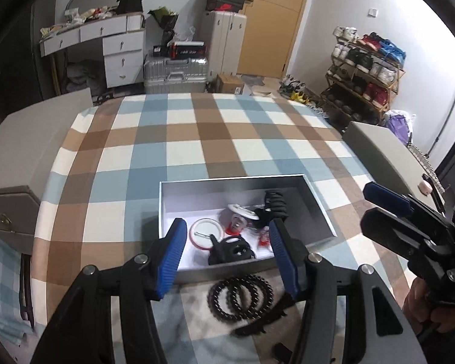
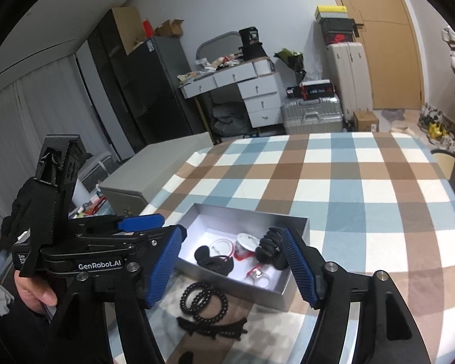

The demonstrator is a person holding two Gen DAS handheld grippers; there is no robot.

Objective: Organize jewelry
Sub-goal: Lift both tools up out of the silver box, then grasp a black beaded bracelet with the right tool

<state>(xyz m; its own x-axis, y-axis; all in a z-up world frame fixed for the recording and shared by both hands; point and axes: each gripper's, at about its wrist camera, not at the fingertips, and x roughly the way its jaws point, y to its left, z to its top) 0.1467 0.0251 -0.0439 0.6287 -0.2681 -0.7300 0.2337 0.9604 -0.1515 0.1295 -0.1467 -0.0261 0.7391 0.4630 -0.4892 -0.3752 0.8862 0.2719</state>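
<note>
Both pairs of jaws stand apart with nothing between the blue pads: we see the left gripper (image 1: 227, 254) held above the near edge of the box, and the right gripper (image 2: 232, 265) spread wider, empty as well. Nearest to us on the checked tablecloth (image 1: 197, 139), just outside the box, lies a black bead bracelet (image 1: 241, 297) coiled in loops, and beside it, toward us, a black toothed hair clip (image 2: 212, 327). Just beyond them sits the open grey box (image 2: 291, 291) with a white floor, and in it we find a black hair claw (image 1: 229, 250), a round white badge with a red rim (image 1: 203, 233), a small red and clear piece (image 1: 236, 226), and a black coiled hair tie (image 2: 270, 248) against the far right wall. In the right wrist view the left gripper's body reads "GenRobot.AI" in white letters, a hand (image 2: 35, 292) gripping below it. Farther off stand a silver suitcase (image 1: 176, 71), a white drawer desk (image 1: 118, 51), a shoe rack (image 1: 367, 72) and a wooden door (image 1: 273, 21); the writing on the stacked boxes there is too small for us to read.
</note>
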